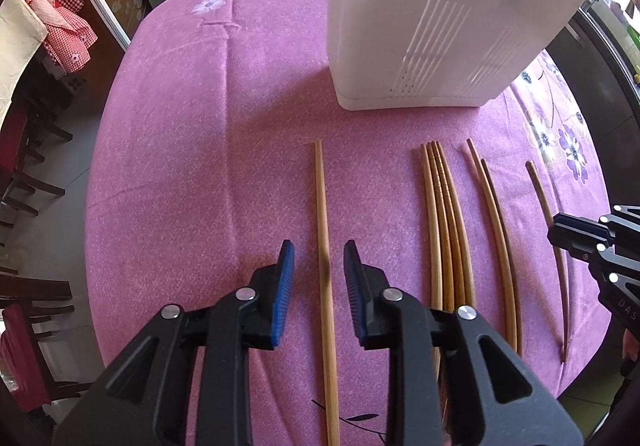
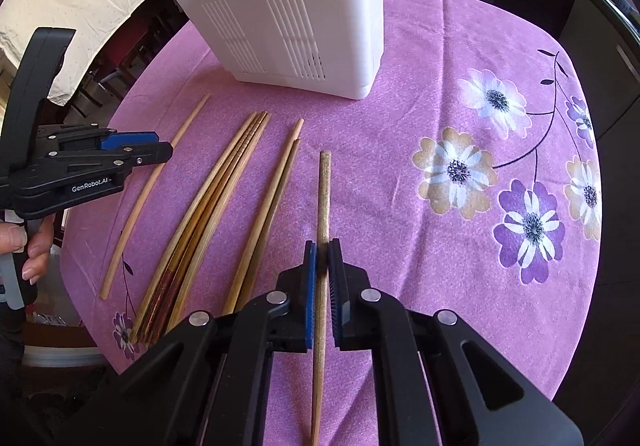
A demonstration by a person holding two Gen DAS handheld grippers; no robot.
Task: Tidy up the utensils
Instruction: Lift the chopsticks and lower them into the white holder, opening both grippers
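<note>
On the counter (image 2: 440,46) under its pink flowered cloth, a tall white slotted plastic utensil holder (image 2: 288,6) stands upright; its inside cannot be seen. Before it lie loose wooden chopsticks, one bundle (image 2: 208,206) side by side. The left tool (image 1: 319,278) hangs released, its pads either side of a single pale chopstick (image 1: 322,206), not touching. The right tool (image 2: 322,278) is clenched on a speckled chopstick (image 2: 324,190).

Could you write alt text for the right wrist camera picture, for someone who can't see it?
The right gripper is shut on a single wooden chopstick lying on a pink flowered tablecloth. More chopsticks lie to its left, near the left gripper; a white slotted plastic container stands behind.
</note>
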